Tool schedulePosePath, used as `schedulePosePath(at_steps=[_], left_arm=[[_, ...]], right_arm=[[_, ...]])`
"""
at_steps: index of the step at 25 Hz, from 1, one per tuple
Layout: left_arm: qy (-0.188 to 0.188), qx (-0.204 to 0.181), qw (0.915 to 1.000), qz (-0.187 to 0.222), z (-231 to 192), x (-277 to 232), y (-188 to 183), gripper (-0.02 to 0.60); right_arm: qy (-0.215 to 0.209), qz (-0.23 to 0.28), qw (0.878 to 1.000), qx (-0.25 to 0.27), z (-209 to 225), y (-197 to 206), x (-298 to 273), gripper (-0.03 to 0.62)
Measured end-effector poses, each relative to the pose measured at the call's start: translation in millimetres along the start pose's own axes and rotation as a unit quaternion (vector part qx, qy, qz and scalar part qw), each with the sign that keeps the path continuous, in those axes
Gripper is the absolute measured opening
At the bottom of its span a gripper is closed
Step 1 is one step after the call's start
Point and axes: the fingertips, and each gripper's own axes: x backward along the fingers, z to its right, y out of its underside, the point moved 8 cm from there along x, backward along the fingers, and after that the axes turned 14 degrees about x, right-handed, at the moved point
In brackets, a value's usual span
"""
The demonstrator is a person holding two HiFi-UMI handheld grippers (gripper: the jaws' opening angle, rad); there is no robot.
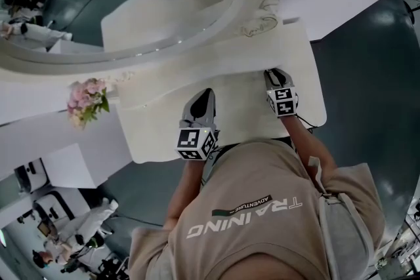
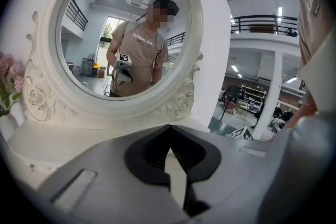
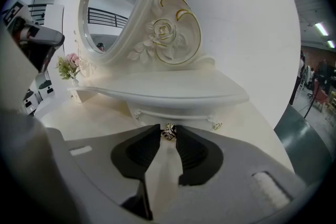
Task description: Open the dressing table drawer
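The shallow white drawer [image 3: 173, 114] of the white dressing table [image 1: 157, 131] shows only in the right gripper view, tucked under the curved shelf at the table's far right. From the head view it is lost beneath that shelf. Its small metal knob [image 3: 168, 132] (half masked by the jaw tips) sits pinched between the nearly closed jaws of the right gripper [image 3: 169, 134], whose arm reaches forward. The left gripper [image 1: 205, 100] lies low over the tabletop to the left. Whether it touches the top is unclear. Its jaws are together, empty, and face the white-framed oval mirror [image 2: 195, 34].
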Motion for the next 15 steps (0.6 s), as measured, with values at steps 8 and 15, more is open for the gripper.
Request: schedulePosePath(at_steps=[8, 15], left_arm=[[-0.003, 0.009, 1.0000, 0.002, -3.2, 10.1, 11.1, 0.018], [0.001, 0.009, 1.0000, 0.004, 1.4, 18.0, 18.0, 0.018]], right_arm=[[-0.005, -0.005, 1.000, 0.002, -12.1, 15.0, 8.6, 0.097], [-0.005, -0.005, 1.000, 0.006, -18.0, 23.8, 15.5, 0.097]])
